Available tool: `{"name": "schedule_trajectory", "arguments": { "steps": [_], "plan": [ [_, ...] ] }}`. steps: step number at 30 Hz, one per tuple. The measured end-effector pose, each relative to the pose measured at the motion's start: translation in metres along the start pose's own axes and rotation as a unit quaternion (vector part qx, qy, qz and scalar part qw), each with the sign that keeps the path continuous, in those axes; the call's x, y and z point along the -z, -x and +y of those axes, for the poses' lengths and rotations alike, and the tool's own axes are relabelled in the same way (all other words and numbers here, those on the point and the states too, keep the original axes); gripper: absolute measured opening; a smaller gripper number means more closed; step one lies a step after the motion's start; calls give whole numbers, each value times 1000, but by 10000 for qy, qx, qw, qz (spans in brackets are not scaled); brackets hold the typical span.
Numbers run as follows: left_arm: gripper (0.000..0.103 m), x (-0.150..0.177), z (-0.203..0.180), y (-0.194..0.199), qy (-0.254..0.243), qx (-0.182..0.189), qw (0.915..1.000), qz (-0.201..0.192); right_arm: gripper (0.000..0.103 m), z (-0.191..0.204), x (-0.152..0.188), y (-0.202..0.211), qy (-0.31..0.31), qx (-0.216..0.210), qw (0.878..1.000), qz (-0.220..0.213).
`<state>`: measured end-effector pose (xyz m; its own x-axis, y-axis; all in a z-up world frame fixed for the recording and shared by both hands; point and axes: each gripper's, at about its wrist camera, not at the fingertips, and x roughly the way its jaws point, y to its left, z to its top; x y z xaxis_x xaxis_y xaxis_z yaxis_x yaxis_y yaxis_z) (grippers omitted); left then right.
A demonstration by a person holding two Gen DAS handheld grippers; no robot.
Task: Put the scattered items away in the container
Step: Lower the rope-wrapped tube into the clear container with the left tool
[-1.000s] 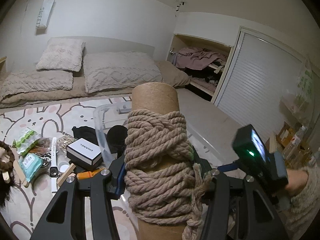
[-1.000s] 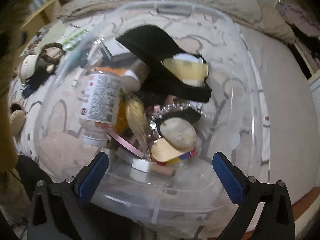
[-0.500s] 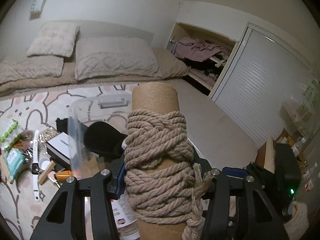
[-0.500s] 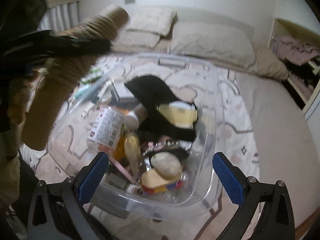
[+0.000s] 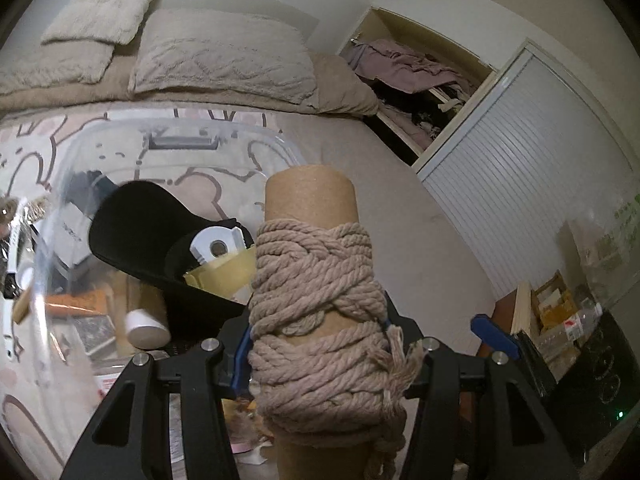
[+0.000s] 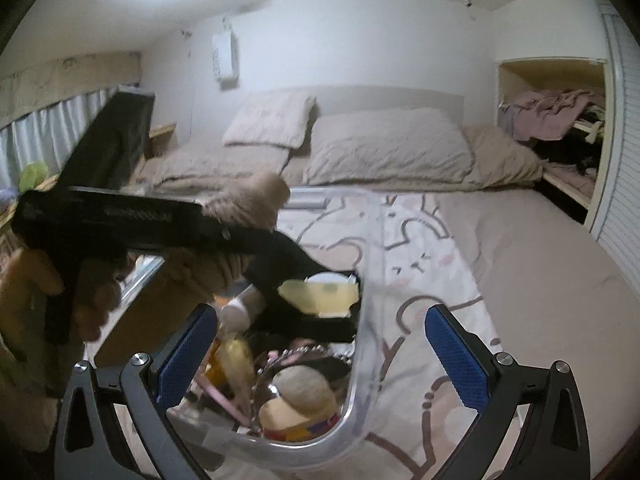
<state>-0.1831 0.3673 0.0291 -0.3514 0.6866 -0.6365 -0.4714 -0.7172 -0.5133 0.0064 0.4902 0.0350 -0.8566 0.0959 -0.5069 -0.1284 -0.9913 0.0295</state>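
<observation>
My left gripper is shut on a cardboard tube wound with beige rope, holding it upright over the clear plastic container. In the right wrist view the same rope tube hangs above the container, gripped by the left gripper in a person's hand. Inside the container lie a black cap, a white and yellow piece, a bottle and other small things. My right gripper stands open at the container's near edge, with nothing between its fingers.
Scattered items remain on the patterned rug left of the container. A low bed with pillows runs along the back. An open closet and a slatted door stand at the right, with boxes near it.
The left gripper carried the rope tube rightward until it hangs over the container. The right gripper drew back and tilted up, so it now sees the room instead of looking down into the container.
</observation>
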Motion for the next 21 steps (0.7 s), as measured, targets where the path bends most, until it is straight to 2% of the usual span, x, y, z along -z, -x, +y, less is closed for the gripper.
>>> {"name": "schedule_trajectory", "arguments": {
  "steps": [7,14,15,17,18,21],
  "plan": [
    [53,0,-2,-22,483,159,9987,-26,103,-16,3,3,-205,57,9997,-75],
    [54,-7,-3,-46,863,164,9961,7,103,-30,-6,22,-552,51,9973,-486],
    [58,-8,-2,-49,927,156,9956,33,103,-31,-6,23,-579,40,9970,-505],
    [92,-10,1,-50,1034,145,9945,90,103,-32,-6,24,-615,23,9968,-512],
    [97,-10,2,-48,1055,110,9943,47,103,-32,-6,23,-616,21,9968,-516],
    [98,-11,2,-40,925,-30,9957,-67,103,-32,-6,22,-590,27,9971,-488]
  ]
}}
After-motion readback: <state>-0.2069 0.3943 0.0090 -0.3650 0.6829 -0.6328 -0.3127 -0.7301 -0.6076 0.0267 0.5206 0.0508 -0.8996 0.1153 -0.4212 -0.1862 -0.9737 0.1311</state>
